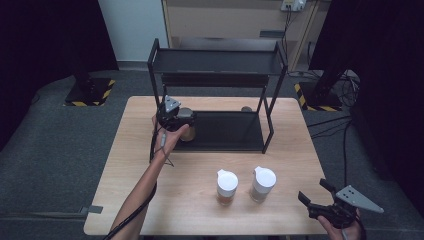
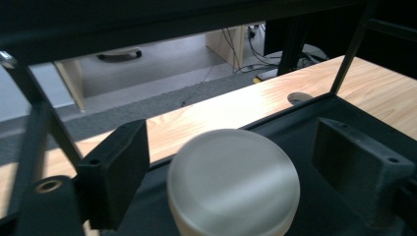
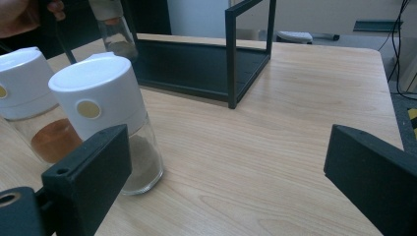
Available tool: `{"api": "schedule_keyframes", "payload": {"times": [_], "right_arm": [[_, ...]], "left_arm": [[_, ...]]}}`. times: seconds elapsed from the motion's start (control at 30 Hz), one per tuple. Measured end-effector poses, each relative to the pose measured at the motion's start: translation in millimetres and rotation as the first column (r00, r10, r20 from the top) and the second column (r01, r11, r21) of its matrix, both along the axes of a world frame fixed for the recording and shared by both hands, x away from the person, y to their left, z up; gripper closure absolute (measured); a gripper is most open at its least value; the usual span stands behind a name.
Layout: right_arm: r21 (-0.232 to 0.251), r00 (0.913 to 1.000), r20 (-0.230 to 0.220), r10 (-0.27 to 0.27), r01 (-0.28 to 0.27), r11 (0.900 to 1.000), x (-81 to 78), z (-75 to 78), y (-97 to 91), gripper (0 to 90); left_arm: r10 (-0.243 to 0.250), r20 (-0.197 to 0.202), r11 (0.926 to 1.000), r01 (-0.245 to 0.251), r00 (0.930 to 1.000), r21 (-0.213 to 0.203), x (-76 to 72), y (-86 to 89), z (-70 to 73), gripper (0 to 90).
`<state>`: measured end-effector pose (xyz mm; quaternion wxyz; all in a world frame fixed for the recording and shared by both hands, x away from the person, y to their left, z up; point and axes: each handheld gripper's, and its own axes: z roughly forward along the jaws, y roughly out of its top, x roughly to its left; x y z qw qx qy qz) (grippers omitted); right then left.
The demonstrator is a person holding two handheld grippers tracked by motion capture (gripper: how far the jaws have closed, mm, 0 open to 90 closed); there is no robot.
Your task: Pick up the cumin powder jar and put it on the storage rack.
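Note:
A black two-tier rack (image 1: 220, 65) stands at the back of the wooden table (image 1: 200, 210). A white-capped jar (image 1: 188, 132) stands on the left end of its lower shelf (image 1: 230, 132). My left gripper (image 1: 188, 119) is open, its jaws flanking the jar's cap (image 2: 233, 182) with a small gap on each side. Two more white-capped spice jars stand at the front of the table: one with reddish-brown spice (image 1: 226, 187) and one with tan powder (image 1: 263, 184). My right gripper (image 1: 313, 190) hangs open at the front right corner, empty, to the right of the tan jar (image 3: 105, 113).
The rack's upright posts (image 3: 231, 59) and upper shelf close in the space above the lower shelf. A small round dark mark (image 2: 300, 97) lies on the table behind the rack. Bare wood runs along the right side of the table (image 3: 305, 108).

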<state>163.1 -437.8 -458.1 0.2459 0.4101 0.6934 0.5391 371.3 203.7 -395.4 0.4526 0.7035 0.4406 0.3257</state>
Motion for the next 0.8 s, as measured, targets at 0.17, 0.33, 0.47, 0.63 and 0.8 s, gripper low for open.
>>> {"api": "schedule_keyframes", "payload": {"times": [0.17, 0.33, 0.47, 0.63, 0.8], "right_arm": [[-0.002, 1.0, 0.004, 0.002, -0.002, 1.0, -0.3, 0.2, 0.1, 4.4], [-0.002, 1.0, 0.006, 0.002, -0.002, 1.0, -0.5, 0.2, 0.1, 4.4], [-0.001, 1.0, 0.006, 0.001, -0.001, 1.0, -0.5, 0.2, -0.1, 4.4], [-0.002, 1.0, 0.003, 0.002, -0.002, 1.0, -0.3, 0.5, 0.3, 4.4], [-0.001, 1.0, 0.004, 0.001, -0.001, 1.0, -0.4, 0.5, 0.4, 4.5]], "left_arm": [[-0.008, -0.011, 0.9999, 0.008, 0.9999, 0.01, -3.0, 4.0, 10.9, 8.2], [-0.03, -0.035, 0.9995, 0.03, 0.9989, 0.007, -5.8, 8.6, 23.3, 4.0], [-0.047, -0.05, 0.9988, 0.048, 0.9976, 0.005, -8.4, 12.2, 33.3, 1.9], [-0.078, -0.041, 0.9969, 0.078, 0.9961, -0.013, -16.1, 18.1, 41.6, 1.8], [-0.127, -0.034, 0.9919, 0.127, 0.9913, -0.003, -26.2, 23.4, 50.8, 1.7]]}}
